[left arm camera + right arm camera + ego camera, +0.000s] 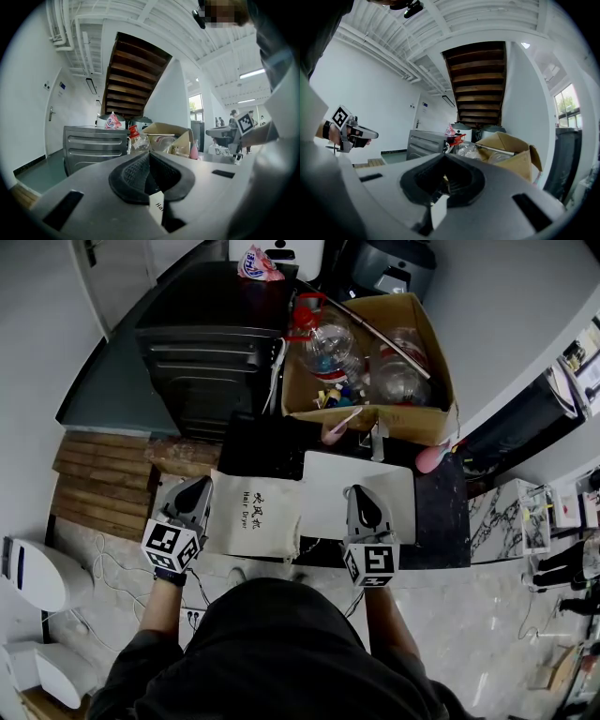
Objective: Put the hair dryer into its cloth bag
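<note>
Biggest thing in the head view is the black metal cabinet (202, 352), upper left. Next to it, at the top centre, is a cardboard box (398, 423) stuffed with glass bottles and other odds and ends. Below the box sits a white slab-like top (394, 484), and just left of that, mid-frame, is the cloth bag (253, 526), lying flat with "Hair Dryer" printed on it.

The left gripper (199, 486) is at the bag's left edge. Its own view shows the jaws pressed together on a bit of the printed cloth. The right gripper (356, 490) is over the white top, jaws also clamped, on a small white scrap (439, 211). That looks like more of the bag to me, but I can't be sure.

Honestly I can't find the hair dryer in any view, so it could be inside the bag or just out of sight.

What I'd worry about:
- **Shallow pinches:** both grips are thin, so a tug could pull the cloth free.
- **No free gripper:** with both occupied, fetching the dryer means letting go of one side, and the mouth would flop shut.
- **Glass close by:** a wide swing up-frame could knock the bottles.
</note>
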Demonstrator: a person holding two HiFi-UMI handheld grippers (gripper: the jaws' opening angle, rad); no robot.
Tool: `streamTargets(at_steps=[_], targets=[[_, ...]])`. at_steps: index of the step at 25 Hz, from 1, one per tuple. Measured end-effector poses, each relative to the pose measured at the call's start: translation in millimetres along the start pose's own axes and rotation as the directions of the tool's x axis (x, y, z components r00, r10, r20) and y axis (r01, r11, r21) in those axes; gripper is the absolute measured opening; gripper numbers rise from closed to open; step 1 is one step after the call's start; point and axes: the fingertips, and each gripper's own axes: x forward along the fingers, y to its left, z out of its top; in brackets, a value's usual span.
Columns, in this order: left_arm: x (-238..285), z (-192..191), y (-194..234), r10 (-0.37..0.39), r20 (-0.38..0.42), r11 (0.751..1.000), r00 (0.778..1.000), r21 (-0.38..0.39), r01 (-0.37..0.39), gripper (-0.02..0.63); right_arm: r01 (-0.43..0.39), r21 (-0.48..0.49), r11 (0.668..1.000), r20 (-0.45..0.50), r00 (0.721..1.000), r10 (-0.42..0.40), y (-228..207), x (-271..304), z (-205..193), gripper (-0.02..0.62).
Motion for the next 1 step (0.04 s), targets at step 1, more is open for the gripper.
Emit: streamTargets(at_steps=[1], targets=[[0.2, -0.6, -0.5, -0.001, -0.001, 1.000, 1.000, 0.000, 0.001, 0.003, 0.000, 0.000, 1.000, -0.001, 1.000, 0.000, -0.2, -0.3, -0.6, 0.000]])
